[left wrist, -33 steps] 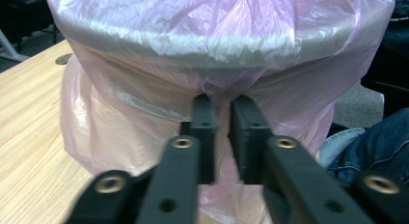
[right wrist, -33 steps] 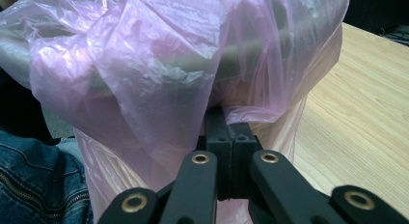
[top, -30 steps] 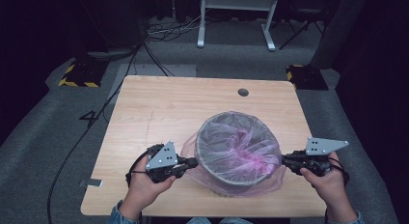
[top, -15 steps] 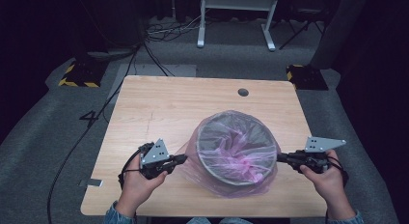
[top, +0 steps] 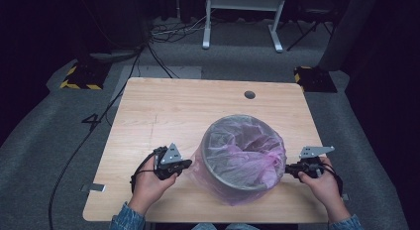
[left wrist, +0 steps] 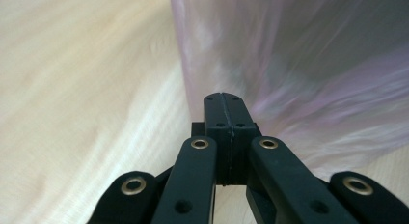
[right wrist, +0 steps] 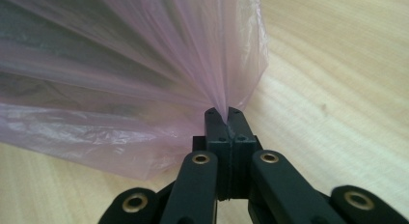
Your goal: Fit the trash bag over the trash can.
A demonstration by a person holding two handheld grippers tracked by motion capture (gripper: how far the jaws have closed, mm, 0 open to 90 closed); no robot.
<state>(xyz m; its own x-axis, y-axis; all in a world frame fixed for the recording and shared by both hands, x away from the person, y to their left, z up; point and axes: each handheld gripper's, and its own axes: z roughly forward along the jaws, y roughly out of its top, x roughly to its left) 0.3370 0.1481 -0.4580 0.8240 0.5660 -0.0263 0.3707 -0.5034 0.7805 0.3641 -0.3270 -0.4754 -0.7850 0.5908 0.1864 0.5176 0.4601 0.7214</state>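
On the left, the left hand-held gripper [top: 187, 163] is clamped on the pink bag [top: 257, 163] lining the bin [top: 218, 165] mid-tabletop [top: 163, 111]; right hand-held gripper [top: 289, 169] likewise pinches it. Bag-fitting step; next likely tugging the overhang down evenly.

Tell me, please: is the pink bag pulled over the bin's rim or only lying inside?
Over the rim. The pink bag hangs outside the bin, and the right gripper pinches its edge.
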